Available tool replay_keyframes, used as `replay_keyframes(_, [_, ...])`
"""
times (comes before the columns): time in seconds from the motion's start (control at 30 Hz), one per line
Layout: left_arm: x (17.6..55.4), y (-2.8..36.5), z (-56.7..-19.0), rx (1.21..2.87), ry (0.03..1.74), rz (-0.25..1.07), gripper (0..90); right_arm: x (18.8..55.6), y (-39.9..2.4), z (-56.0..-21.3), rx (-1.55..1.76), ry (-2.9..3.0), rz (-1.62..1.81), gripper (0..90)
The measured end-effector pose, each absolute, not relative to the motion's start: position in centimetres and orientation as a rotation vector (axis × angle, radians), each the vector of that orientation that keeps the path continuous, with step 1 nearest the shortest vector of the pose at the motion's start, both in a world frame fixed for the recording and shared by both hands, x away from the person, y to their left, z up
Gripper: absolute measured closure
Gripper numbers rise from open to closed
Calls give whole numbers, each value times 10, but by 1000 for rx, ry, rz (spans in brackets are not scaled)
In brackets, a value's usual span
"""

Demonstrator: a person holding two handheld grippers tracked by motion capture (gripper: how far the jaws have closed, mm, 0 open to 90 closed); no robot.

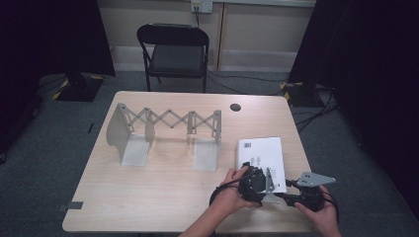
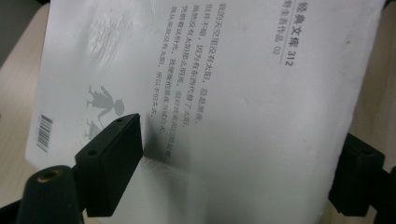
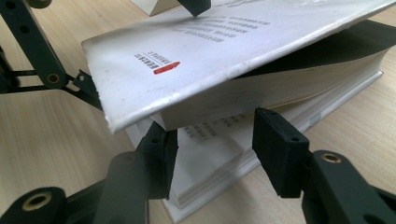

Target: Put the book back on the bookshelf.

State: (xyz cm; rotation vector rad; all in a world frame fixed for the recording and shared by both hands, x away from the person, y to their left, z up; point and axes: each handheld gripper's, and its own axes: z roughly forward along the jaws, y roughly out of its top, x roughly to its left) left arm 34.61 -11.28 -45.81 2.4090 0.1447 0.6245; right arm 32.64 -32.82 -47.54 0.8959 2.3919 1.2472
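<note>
A white paperback book [image 1: 261, 148] lies on the wooden table [image 1: 163, 197] at the front right. Its back cover [image 3: 196, 51], with printed text and a barcode, is raised off the page block [image 3: 219, 149] along with a wad of pages. My left gripper [image 1: 263, 185] is open around that raised part. In the left gripper view [image 2: 245, 133], one jaw lies over the cover [image 2: 224, 70] and the other sits past its edge, underneath. My right gripper [image 1: 277, 196] is open at the book's near corner. In the right gripper view [image 3: 215, 126], its jaws straddle the lower pages beneath the lifted cover.
A grey metal expanding rack [image 1: 168, 123] with scissor links stands left of the book at mid-table. A round dark hole [image 1: 235, 107] sits near the table's far edge. A black folding chair [image 1: 175, 49] stands behind the table. Cables cross the floor at right.
</note>
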Motion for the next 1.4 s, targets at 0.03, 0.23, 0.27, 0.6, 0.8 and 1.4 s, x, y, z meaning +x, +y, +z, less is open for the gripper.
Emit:
replay_keyframes(0.03, [346,-113,-458,2399,151,622,183,326,-328,-476,895,2392,1250,504])
replay_keyframes(0.23, [339,-114,-454,2411,97,656,297,326,-330,-475,903,2391,1269,504])
replay_keyframes(0.27, [339,-114,-453,2414,93,659,305,326,-330,-475,904,2389,1271,504])
replay_keyframes(0.6, [339,-119,-464,2367,105,732,215,327,-329,-476,917,2390,1277,506])
replay_keyframes(0.8, [338,-123,-461,2370,88,759,302,327,-331,-477,929,2390,1297,510])
replay_keyframes(1.4, [350,-117,-411,2500,116,614,439,317,-346,-493,672,2494,1155,262])
